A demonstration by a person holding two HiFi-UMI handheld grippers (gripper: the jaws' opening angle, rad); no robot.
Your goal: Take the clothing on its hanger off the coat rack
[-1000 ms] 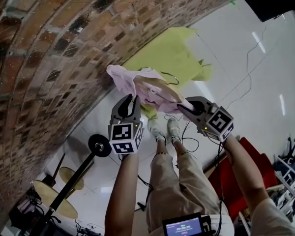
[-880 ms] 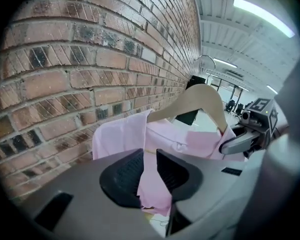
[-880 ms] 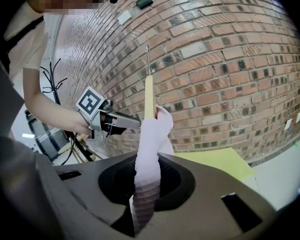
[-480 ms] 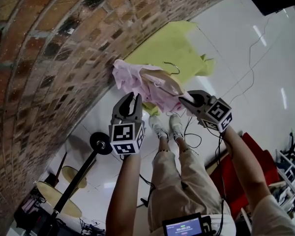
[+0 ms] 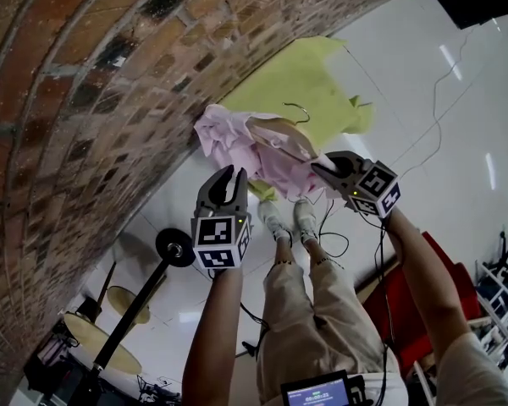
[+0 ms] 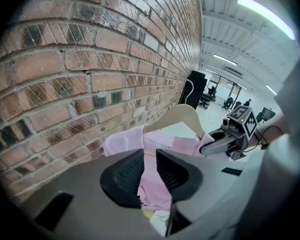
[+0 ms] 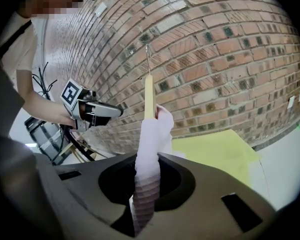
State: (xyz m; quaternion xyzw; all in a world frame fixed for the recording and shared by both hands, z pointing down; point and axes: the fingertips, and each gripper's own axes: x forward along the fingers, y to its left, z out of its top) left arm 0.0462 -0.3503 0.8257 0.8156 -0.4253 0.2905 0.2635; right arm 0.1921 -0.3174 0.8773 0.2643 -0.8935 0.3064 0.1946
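A brick wall (image 5: 85, 100) curves close along our left. A yellow cloth (image 5: 300, 79) lies on the floor beyond the pink garment (image 5: 237, 142), and a black stand (image 5: 171, 248) and cables (image 5: 328, 242) sit lower down by our shoes (image 5: 275, 221). Our right gripper (image 5: 318, 167), arm stretched forward, is clamped on the garment's fabric, holding it on its hanger (image 5: 286, 134) in the air beside the wall. Our left gripper (image 5: 229, 176) points at the garment from just beside it, its fingers a narrow gap apart and gripping nothing.
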